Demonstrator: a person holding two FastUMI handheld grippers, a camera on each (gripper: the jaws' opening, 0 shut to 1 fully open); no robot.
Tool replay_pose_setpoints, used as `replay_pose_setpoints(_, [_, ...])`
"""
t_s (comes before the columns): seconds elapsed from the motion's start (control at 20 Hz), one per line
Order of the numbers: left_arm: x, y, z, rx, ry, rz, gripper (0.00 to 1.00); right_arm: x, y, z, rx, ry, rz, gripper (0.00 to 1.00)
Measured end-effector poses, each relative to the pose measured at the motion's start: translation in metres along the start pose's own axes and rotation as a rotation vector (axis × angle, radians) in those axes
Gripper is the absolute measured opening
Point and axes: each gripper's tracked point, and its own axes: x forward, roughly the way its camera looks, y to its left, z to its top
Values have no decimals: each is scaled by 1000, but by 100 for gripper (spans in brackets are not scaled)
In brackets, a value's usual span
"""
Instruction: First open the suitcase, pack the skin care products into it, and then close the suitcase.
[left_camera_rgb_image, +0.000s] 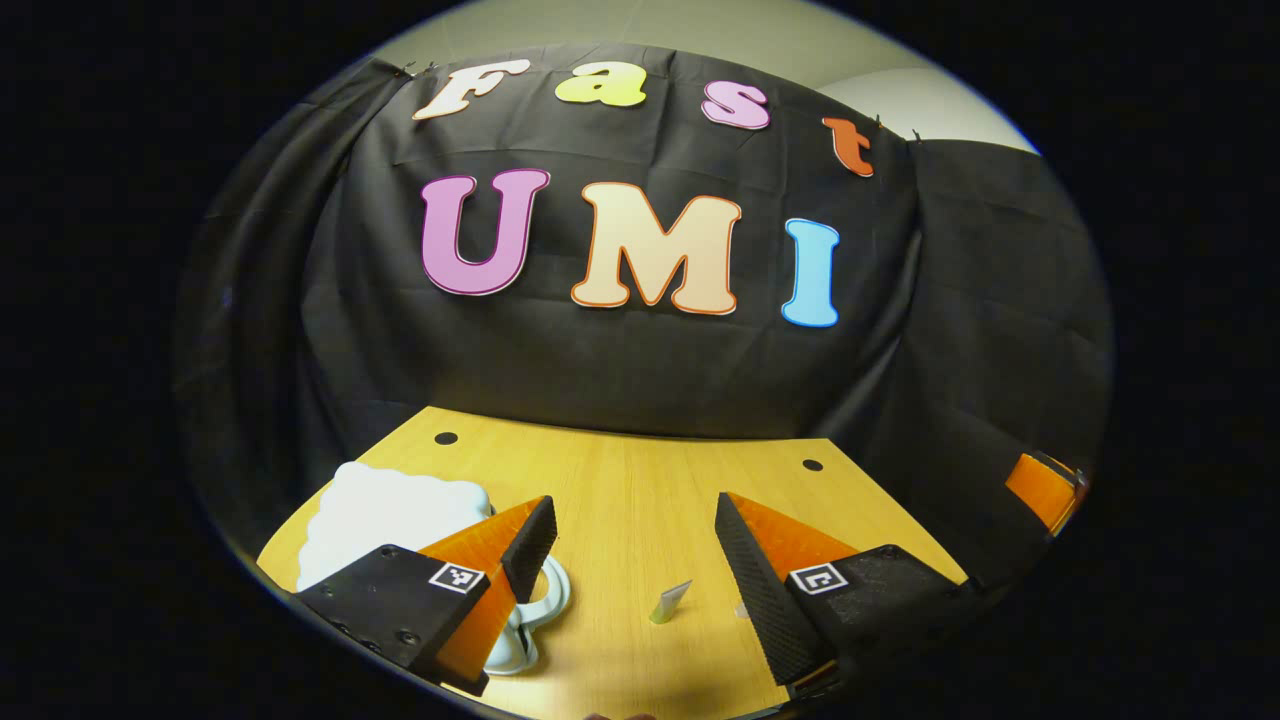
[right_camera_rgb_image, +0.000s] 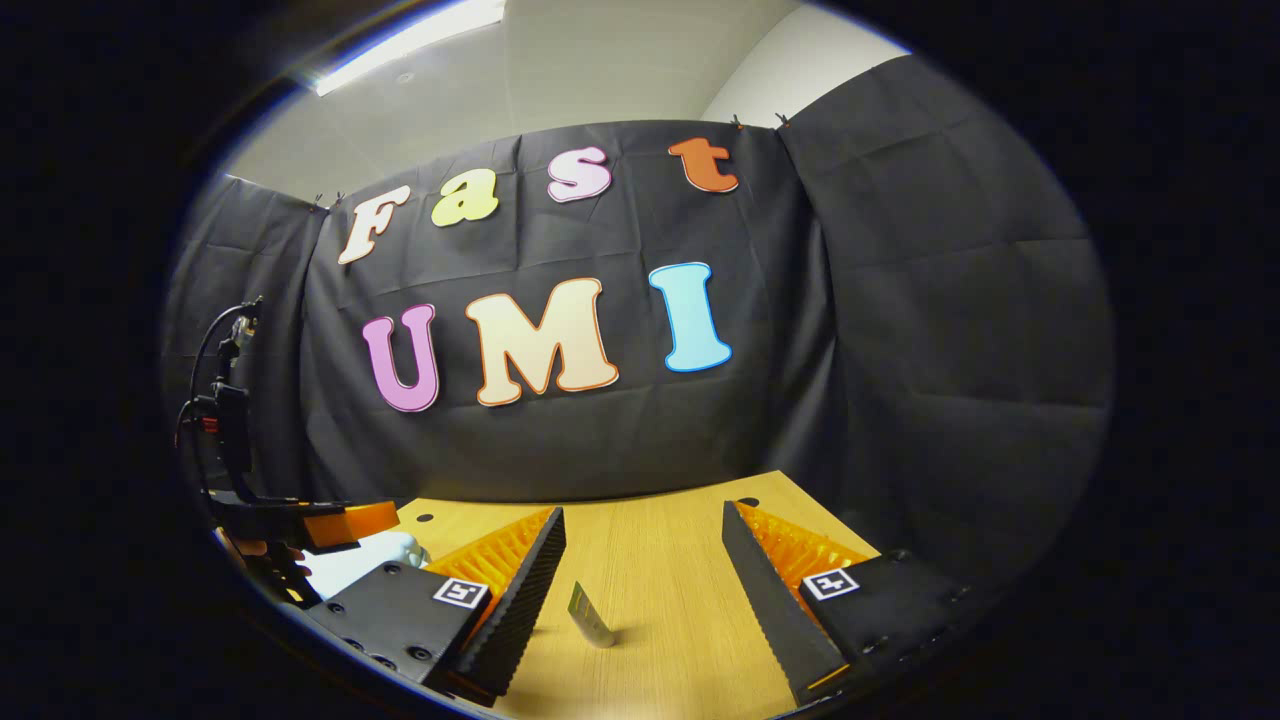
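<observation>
White suitcase (left_camera_rgb_image: 400, 515), cloud-shaped with a loop handle, sits at the table's (left_camera_rgb_image: 640, 480) left edge, lid down. A small tube (right_camera_rgb_image: 590, 614) stands mid-table. Left gripper (left_camera_rgb_image: 635, 555) and right gripper (right_camera_rgb_image: 640, 570) both gape wide, empty. Tube looks light, soft, tippy: pinch mid-body. Case looks rigid, smooth; take the handle.

Suitcase (left_camera_rgb_image: 400, 520) left on table (left_camera_rgb_image: 640, 480); tube (left_camera_rgb_image: 668, 602) right of it.

One white suitcase (left_camera_rgb_image: 390, 520), one small tube (left_camera_rgb_image: 669, 602) and two dark holes (left_camera_rgb_image: 446, 438) in one wooden table (left_camera_rgb_image: 640, 480) are counted; a second, clear item beside the tube may be present.
</observation>
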Motion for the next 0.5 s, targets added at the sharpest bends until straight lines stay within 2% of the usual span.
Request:
replay_pose_setpoints(0.4, [23, 37, -30, -23, 128, 66, 94, 6, 6, -12, -11, 25, 51, 98])
replay_pose_setpoints(0.45, [28, 44, -35, -28, 150, 74, 94, 7, 4, -15, -7, 34, 52, 94])
replay_pose_setpoints(0.5, [32, 49, -37, -39, 171, 81, 95, 8, 2, -19, -3, 45, 52, 98])
